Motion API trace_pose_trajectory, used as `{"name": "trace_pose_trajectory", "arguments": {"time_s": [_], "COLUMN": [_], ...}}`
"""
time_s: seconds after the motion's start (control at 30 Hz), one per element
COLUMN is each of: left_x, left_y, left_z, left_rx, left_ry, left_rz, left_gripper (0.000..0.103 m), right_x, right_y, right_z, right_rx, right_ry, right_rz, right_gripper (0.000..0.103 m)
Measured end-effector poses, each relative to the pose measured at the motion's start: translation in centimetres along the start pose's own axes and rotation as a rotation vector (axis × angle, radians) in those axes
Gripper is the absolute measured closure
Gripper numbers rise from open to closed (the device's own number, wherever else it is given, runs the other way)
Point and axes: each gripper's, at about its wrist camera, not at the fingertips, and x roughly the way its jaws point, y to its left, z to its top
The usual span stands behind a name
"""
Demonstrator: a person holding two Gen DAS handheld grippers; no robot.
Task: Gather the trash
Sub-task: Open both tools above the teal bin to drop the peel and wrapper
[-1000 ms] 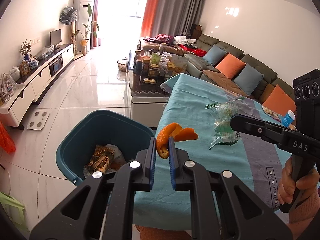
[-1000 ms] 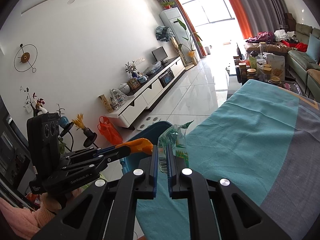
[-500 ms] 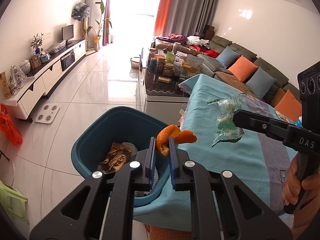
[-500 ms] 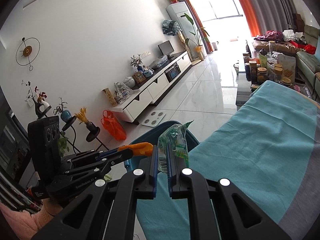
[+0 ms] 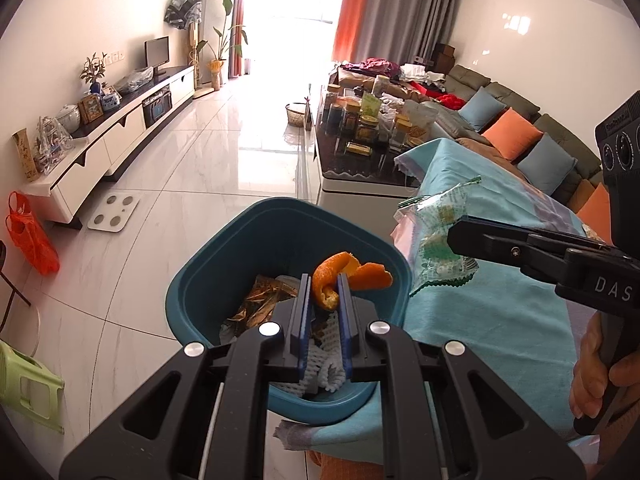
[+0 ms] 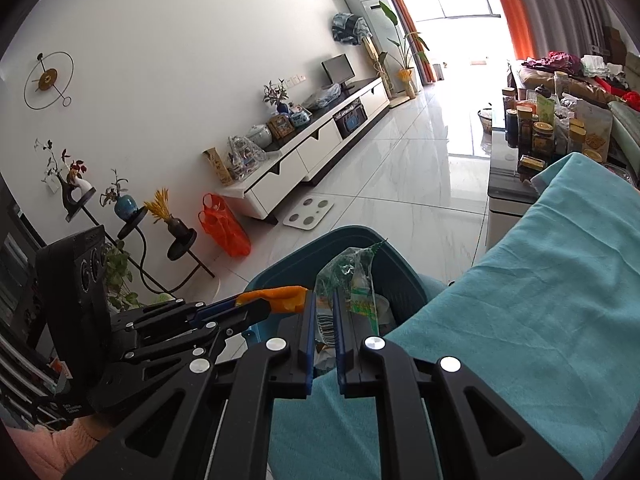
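Note:
My left gripper [image 5: 325, 288] is shut on a curled orange peel [image 5: 347, 272] and holds it over the open teal bin [image 5: 208, 272]. The bin holds brown wrappers and white foam netting. My right gripper [image 6: 322, 308] is shut on a clear green-printed plastic wrapper [image 6: 352, 276], held at the bin's rim [image 6: 320, 240] beside the table edge. In the left wrist view the right gripper [image 5: 452, 236] holds the wrapper [image 5: 436, 240] to the right of the bin. The left gripper and peel [image 6: 280, 294] show in the right wrist view.
A teal cloth [image 6: 540, 280] covers the table on the right. A dark coffee table with jars [image 5: 360, 148] stands beyond the bin. A white TV cabinet [image 5: 120, 136], an orange bag [image 5: 30, 236] and a green stool [image 5: 24, 392] line the left side.
Both grippers have moved left from over the table toward the bin. The peel now hangs over the bin's opening and the wrapper has reached its rim. Both grips are unchanged.

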Motion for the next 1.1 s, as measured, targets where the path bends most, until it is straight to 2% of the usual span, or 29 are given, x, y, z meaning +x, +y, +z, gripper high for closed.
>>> {"name": "trace_pose_trajectory", "arguments": {"time_s": [0.33, 0.5, 0.67, 0.77, 0.87, 0.93, 1.1], "left_x": [2.4, 3.5, 3.6, 3.2, 2.4, 1.7, -0.6], "left_y": [0.9, 0.7, 0.7, 0.7, 0.3, -0.2, -1.2], "left_z": [-0.5, -0.7, -0.9, -0.8, -0.7, -0.7, -1.3], "left_rx": [-0.018, -0.018, -0.022, -0.025, -0.019, -0.010, 0.029], "left_ry": [0.046, 0.062, 0.053, 0.040, 0.016, -0.003, -0.052], "left_rz": [0.014, 0.013, 0.015, 0.011, 0.014, 0.020, 0.025], "left_gripper": [0.090, 0.085, 0.065, 0.057, 0.042, 0.034, 0.009], "right_x": [3.6, 4.5, 4.3, 3.7, 2.7, 1.8, -1.2], "right_y": [0.3, 0.5, 0.1, 0.0, -0.1, -0.1, -0.5], "right_z": [0.2, -0.1, -0.2, -0.4, -0.6, -0.8, -1.5], "right_rx": [0.014, 0.021, 0.038, 0.043, 0.051, 0.049, 0.049], "right_ry": [0.077, 0.093, 0.090, 0.076, 0.053, 0.034, -0.030], "right_rz": [-0.022, -0.036, -0.042, -0.039, -0.037, -0.045, -0.078], "right_gripper": [0.092, 0.090, 0.086, 0.085, 0.077, 0.067, 0.055]}}
